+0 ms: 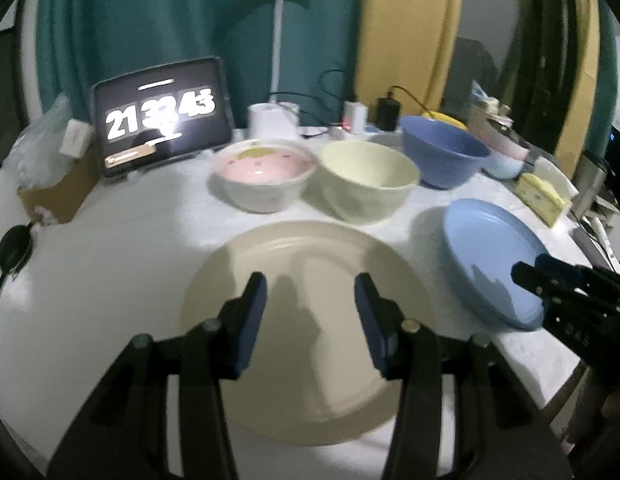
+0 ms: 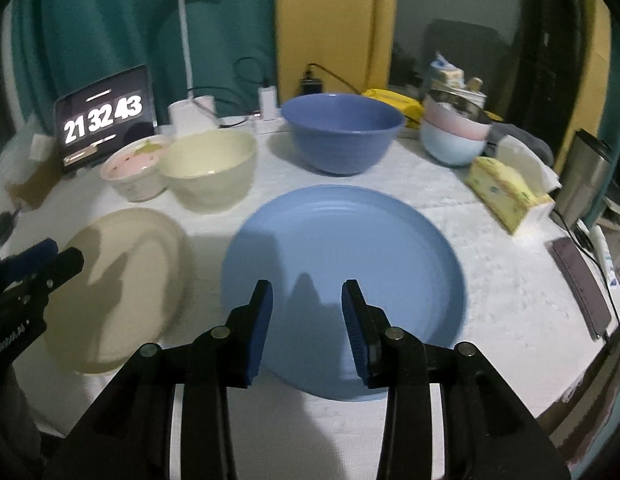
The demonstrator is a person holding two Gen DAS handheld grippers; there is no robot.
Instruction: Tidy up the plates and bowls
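Note:
A cream plate [image 1: 310, 280] lies on the white table under my left gripper [image 1: 311, 292], which is open and empty above it. A blue plate [image 2: 349, 248] lies to its right under my right gripper [image 2: 306, 300], also open and empty. Behind the plates stand a pink-lined bowl [image 1: 264, 174], a cream bowl [image 1: 367, 180] and a dark blue bowl [image 1: 443, 152]. The cream plate [image 2: 126, 280], the cream bowl [image 2: 210, 168], the pink-lined bowl [image 2: 136, 170] and the dark blue bowl [image 2: 341, 136] also show in the right wrist view. The blue plate [image 1: 489, 260] also shows in the left wrist view.
A tablet clock [image 1: 162, 120] and a white lamp base [image 1: 274, 120] stand at the back. Stacked pale blue and pink bowls [image 2: 453, 132], a yellow sponge [image 2: 505, 192] and a steel cup [image 2: 585, 176] sit at the right. A cardboard box [image 1: 58, 192] sits left. The table edge [image 2: 569, 392] is near.

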